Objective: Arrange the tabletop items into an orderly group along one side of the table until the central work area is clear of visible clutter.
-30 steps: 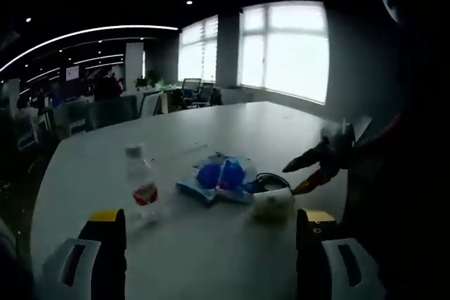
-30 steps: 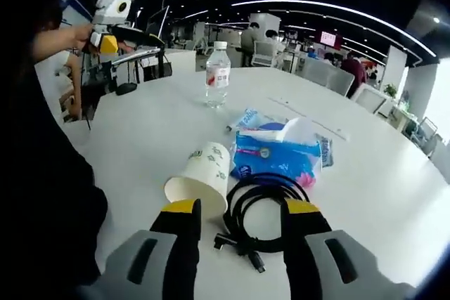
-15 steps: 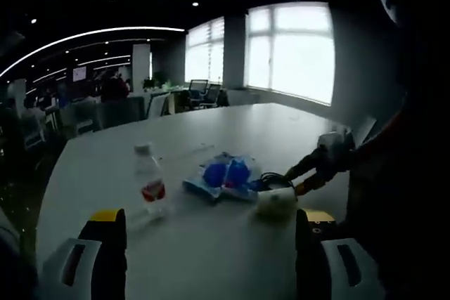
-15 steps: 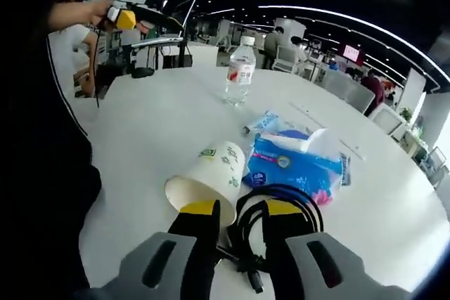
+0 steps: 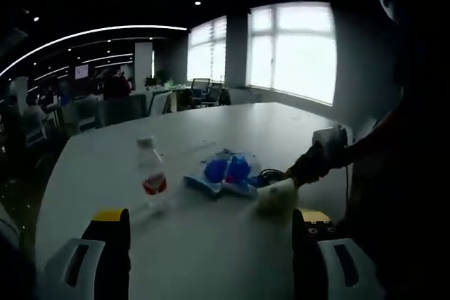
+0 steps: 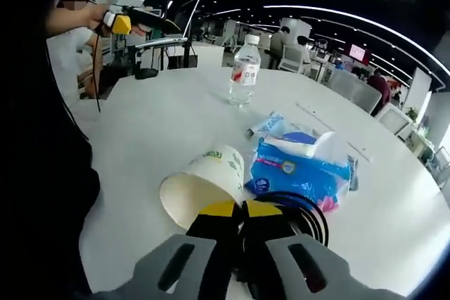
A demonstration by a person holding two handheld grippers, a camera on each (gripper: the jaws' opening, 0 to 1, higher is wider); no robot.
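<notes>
Now the right tool [image 6: 243,210] pinches the black cable [image 6: 309,209] beside the paper cup [image 6: 200,185]

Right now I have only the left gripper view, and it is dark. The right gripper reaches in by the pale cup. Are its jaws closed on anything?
Observer: In the right gripper view the right gripper has its jaws shut together on the black cable, beside the paper cup.
Operator: Is that cup upright?
Observer: No, it lies on its side, its open mouth turned toward the right gripper.
Operator: What is the blue thing next to it?
Observer: A blue tissue pack with a white sheet sticking out of its top.
Operator: And the bottle?
Observer: The water bottle stands upright farther back, apart from the rest, with a red and white label.
</notes>
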